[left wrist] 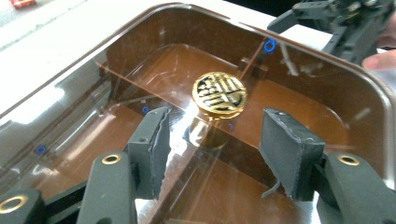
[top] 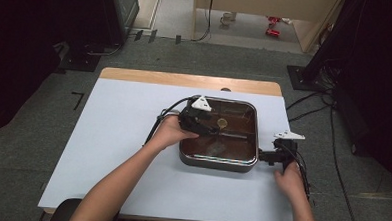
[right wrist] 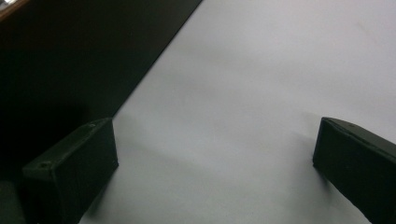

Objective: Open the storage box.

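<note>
One square pan (top: 219, 161) sits on a white table (top: 112, 152), covered by one clear brown-tinted lid (left wrist: 322, 88) with a single gold knob (left wrist: 219, 93) at its centre. Nothing can be made out inside the pan beneath the glass. Two grippers work the scene. The left gripper (left wrist: 212, 140) hangs over the lid, its jaws parted on either side of the knob and not touching it. The right gripper (top: 272, 155) rests on the table just beside the pan's near right corner, its jaws spread wide over bare tabletop, holding nothing. Cables (top: 328, 126) trail across the grey floor beyond.
</note>
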Motion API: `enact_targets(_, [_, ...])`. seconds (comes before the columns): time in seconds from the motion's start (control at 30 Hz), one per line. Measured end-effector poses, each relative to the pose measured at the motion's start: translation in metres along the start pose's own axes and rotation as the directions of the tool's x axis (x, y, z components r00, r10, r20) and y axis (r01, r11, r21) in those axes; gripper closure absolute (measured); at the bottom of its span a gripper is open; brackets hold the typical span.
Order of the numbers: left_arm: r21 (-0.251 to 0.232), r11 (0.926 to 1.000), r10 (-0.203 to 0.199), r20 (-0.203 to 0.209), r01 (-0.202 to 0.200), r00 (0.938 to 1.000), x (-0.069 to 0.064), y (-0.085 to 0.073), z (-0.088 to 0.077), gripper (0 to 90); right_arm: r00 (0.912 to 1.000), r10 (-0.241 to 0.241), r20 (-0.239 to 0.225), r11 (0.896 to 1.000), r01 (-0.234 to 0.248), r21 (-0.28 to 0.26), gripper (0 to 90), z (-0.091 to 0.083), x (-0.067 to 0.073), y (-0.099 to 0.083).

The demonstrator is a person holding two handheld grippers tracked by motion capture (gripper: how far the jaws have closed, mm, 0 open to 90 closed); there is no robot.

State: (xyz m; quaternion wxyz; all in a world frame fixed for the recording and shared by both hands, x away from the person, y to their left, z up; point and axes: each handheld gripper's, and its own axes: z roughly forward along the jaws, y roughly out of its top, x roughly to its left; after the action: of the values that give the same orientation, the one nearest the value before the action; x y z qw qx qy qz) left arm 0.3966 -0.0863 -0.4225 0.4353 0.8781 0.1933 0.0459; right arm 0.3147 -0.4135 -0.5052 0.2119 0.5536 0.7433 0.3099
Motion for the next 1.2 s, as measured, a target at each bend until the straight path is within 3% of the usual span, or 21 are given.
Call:
enact_targets(0.1, [0.003,1.0,-0.007,-0.007,0.007,1.0,0.001,0.0,0.004,45.7,1.0,0.0,0.0,1.0,0.0,-0.001,0.0,0.0,0.0,0.0])
enact_targets(0.23, [0.018,0.9998,-0.012,0.016,0.011,0.9998,0.002,0.005,0.014,46.0,1.0,0.001,-0.001,1.0,-0.001,0.0,0.0,0.0,0.0,0.0])
enact_targets(0.4, [0.04,0.9985,0.037,0.0,-0.037,0.9993,-0.004,0.008,0.025,51.3,1.0,0.001,0.0,1.0,-0.001,0.0,0.0,0.0,0.0,0.0])
enact_targets(0.5, [0.034,0.9991,0.024,0.012,-0.025,0.9996,-0.003,0.008,0.025,52.2,1.0,0.001,0.0,1.0,-0.001,0.0,0.0,0.0,0.0,0.0])
enact_targets(0.6, [0.023,0.9995,0.021,0.03,-0.022,0.9993,-0.002,0.006,0.024,57.8,1.0,0.001,0.0,1.0,-0.001,-0.001,0.0,0.0,0.0,0.0])
enact_targets(0.73, [0.051,0.9986,-0.013,0.022,0.012,0.9997,-0.004,0.01,0.023,58.7,1.0,0.0,0.001,1.0,0.0,-0.001,0.0,0.0,0.001,0.0])
enact_targets(0.9, [0.066,0.9978,0.0,0.002,0.0,1.0,-0.007,0.013,0.021,58.9,1.0,-0.003,0.002,1.0,0.003,-0.002,0.0,0.0,0.001,0.0])
enact_targets(1.2, [0.004,0.9995,-0.03,0.027,0.03,0.9992,-0.006,0.022,-0.001,59.0,1.0,-0.002,0.002,1.0,0.002,-0.002,0.0,0.0,0.001,0.0])
